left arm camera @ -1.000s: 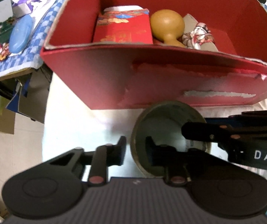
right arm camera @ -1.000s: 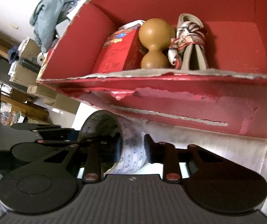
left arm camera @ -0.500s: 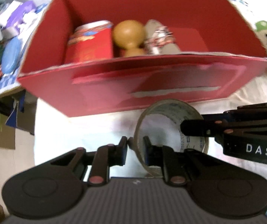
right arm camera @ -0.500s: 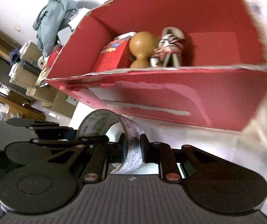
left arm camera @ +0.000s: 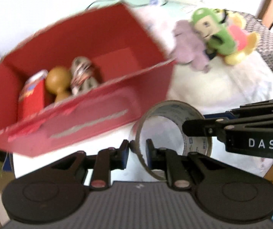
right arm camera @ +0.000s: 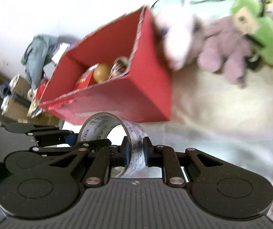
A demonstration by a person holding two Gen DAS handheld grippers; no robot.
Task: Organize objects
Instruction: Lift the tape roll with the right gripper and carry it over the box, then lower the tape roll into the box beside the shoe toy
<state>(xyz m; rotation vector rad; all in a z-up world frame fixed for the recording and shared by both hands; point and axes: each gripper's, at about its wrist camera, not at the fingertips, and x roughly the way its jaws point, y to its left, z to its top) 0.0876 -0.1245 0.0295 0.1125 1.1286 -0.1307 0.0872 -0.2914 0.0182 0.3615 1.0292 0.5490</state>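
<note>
Two grippers hold one thing here: a wide roll of brownish packing tape with printed text point(left arm camera: 174, 131), carried in the air just in front of the open red cardboard box point(left arm camera: 90, 103). The left gripper point(left arm camera: 137, 153) has its jaws closed on the near-left part of the ring, one finger outside and one inside the hole. The right gripper point(right arm camera: 135, 153) pinches the band on the other side, also closed on it; in the left view its black body w/ white letters comes in from the right.

Inside the box stand a red printed carton point(left arm camera: 31, 97), a tan wooden gourd-shaped piece point(left arm camera: 57, 82) and a bundle w/ red-white pattern point(left arm camera: 83, 74), all at the left end. The right end of the box looks free, so I think the roll should go there.

Risks, as I judge them:
- Both views are blurred, so the motion is prob. fast. The roll sits lower than the box rim, and it can hit the front wall if not lifted enough.
- Each grip is only on a thin wall of tape. If the two hands move apart or twist differently, the ring can deform or slip out of one side.
- If one gripper opens before the other, the roll may swing and fall on the white cloth-covered table point(right arm camera: 222, 118), not in the box.
- Plush toys, a lilac one point(left arm camera: 191, 45) and a green one point(left arm camera: 212, 30), lie near the box's right corner; a wide swing may knock them.
</note>
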